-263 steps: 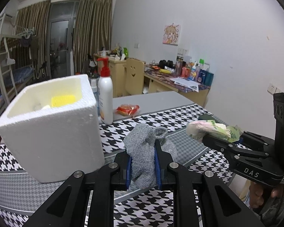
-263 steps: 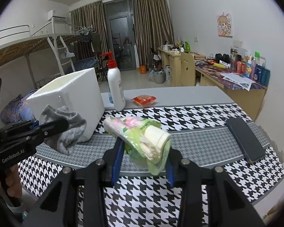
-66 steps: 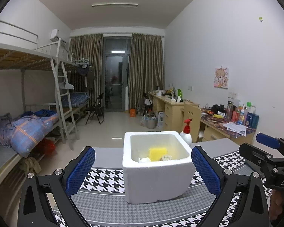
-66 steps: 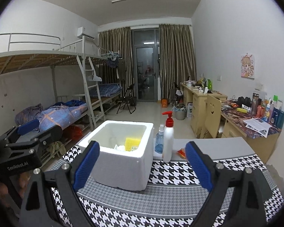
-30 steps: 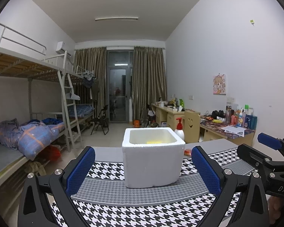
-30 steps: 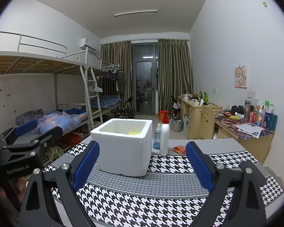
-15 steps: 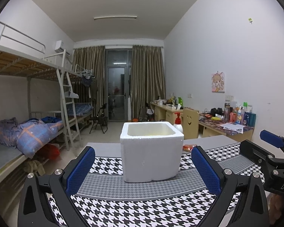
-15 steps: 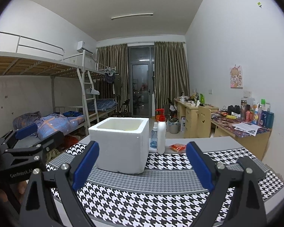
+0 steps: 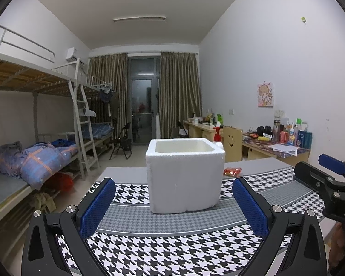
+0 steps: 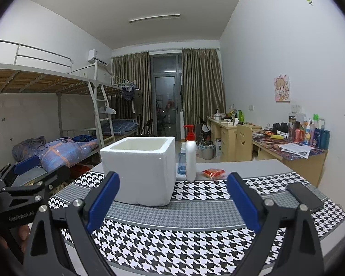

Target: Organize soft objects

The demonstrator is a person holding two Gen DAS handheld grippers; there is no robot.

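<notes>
A white foam box stands on the houndstooth tablecloth. From this low angle its contents are hidden behind the rim. My left gripper is open and empty, held back from the box near the table's front edge. My right gripper is also open and empty, level with the box's right front corner. In the left wrist view the right gripper shows at the right edge, and the left gripper appears at the left edge of the right wrist view.
A white pump bottle with a red top and a small blue spray bottle stand right of the box. An orange packet lies behind. A black phone rests at the right. Bunk beds stand left, desks right.
Both grippers let go of the grey sock and the tissue pack earlier and now stand open. Over the last second both sank lower, so the box's inside dropped from sight.
</notes>
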